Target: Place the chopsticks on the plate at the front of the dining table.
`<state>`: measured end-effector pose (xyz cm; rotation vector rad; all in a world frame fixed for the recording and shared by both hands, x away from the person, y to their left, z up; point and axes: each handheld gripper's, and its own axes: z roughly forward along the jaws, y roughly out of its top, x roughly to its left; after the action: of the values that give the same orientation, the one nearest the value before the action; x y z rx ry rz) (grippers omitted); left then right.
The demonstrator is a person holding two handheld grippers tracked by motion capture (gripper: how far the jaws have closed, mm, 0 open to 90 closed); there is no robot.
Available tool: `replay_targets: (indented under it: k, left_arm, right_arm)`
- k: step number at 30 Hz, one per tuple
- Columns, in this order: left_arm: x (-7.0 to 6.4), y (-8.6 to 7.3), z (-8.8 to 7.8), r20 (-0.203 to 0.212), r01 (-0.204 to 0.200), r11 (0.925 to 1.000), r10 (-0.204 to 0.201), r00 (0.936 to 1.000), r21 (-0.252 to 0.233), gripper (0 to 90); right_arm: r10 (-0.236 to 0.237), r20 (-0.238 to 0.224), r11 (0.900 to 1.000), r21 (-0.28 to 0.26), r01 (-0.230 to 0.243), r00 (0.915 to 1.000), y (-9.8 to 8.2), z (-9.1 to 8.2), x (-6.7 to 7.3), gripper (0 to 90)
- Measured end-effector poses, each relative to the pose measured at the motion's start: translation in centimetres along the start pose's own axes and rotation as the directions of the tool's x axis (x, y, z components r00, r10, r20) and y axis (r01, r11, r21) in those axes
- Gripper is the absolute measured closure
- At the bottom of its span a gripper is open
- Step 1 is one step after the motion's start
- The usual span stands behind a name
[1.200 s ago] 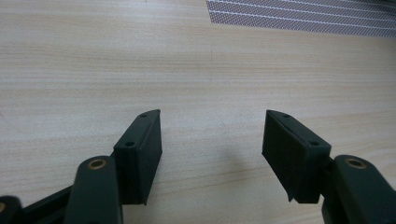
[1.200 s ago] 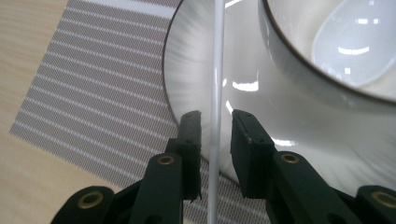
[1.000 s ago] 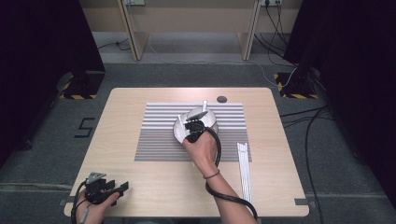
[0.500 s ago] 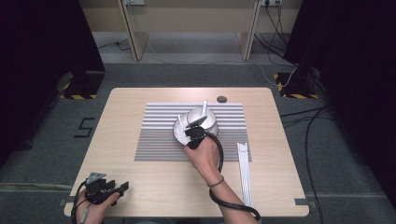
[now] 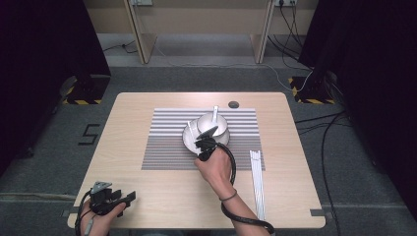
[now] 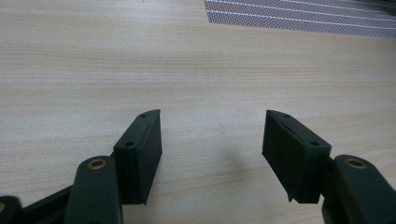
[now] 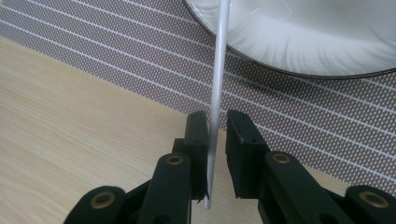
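Observation:
A white bowl [image 5: 214,123] [image 7: 303,37] sits on a striped mat [image 5: 167,147] in mid-table. A thin white stick [image 7: 219,70] leans out over the bowl's rim toward me. My right gripper [image 5: 204,143] [image 7: 217,119] is at the bowl's near edge with the stick between its jaws. The jaws have just been closing. They stand narrow, with the stick against one pad and a small gap to the other. My left gripper [image 5: 129,198] [image 6: 212,140] rests open over bare wood at the near left corner, with nothing between its jaws.
A second white stick [image 5: 215,112] stands in the bowl. Several long white sticks [image 5: 256,182] lie in a row on the table's right side. A dark round hole [image 5: 233,104] marks the far edge. Desks and cables stand beyond the table.
The right hand has shifted only slightly at the bowl's near edge. The left gripper has kept still.

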<state>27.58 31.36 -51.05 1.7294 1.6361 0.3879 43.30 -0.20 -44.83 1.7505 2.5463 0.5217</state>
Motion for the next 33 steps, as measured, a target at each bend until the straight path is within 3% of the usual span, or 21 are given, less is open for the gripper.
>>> replay_targets:
  k: [7,21,33]
  left_arm:
    - [0.01,0.01,-0.02,0.003,0.0,1.0,0.0,1.0,0.003,37.6]
    - [0.01,0.01,-0.03,0.003,-0.001,1.0,0.001,1.0,0.003,37.6]
    - [0.02,0.02,-0.03,0.004,-0.001,1.0,0.001,1.0,0.004,37.6]
  right_arm:
    - [0.018,-0.001,1.0,0.021,-0.017,0.9998,-0.02,0.23,0.01,83.7]
    - [0.097,-0.004,0.995,-0.009,-0.098,0.9952,0.19,0.38,-0.12,86.5]
    - [0.125,-0.019,0.992,-0.029,-0.126,0.9919,0.79,0.69,-0.13,86.4]
